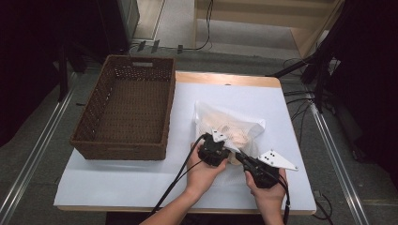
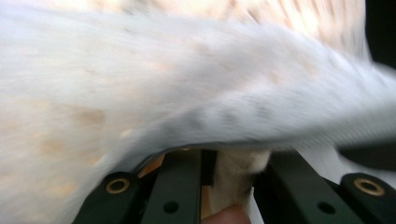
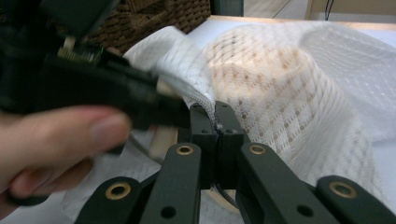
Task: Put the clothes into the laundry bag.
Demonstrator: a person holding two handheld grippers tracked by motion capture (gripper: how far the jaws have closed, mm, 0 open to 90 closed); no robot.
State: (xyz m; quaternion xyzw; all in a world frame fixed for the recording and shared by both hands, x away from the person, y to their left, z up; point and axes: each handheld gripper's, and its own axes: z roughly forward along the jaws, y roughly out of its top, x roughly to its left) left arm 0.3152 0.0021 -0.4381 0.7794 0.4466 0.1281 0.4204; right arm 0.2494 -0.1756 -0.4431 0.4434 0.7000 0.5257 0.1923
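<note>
mesh bags (image 1: pixel 228 125): 1 | wicker baskets (image 1: pixel 126 108): 1 | grippers: 2 (left gripper (image 1: pixel 217 151), right gripper (image 1: pixel 246 160))

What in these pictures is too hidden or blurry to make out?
- Contents of the white mesh laundry bag: high view, veiled by mesh.
- Left claw tips: left gripper view, covered by blurred bag fabric.
- Right claw grip on the bag's edge: high view, too small.

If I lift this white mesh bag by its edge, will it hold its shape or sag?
Probably sags: the mesh bag drapes in soft folds over its beige contents. Its thin weave looks easy to snag, so pull gently. The right gripper is shut on its edge and the left gripper has closed on fabric, so a two-point lift should keep it steadier.
</note>
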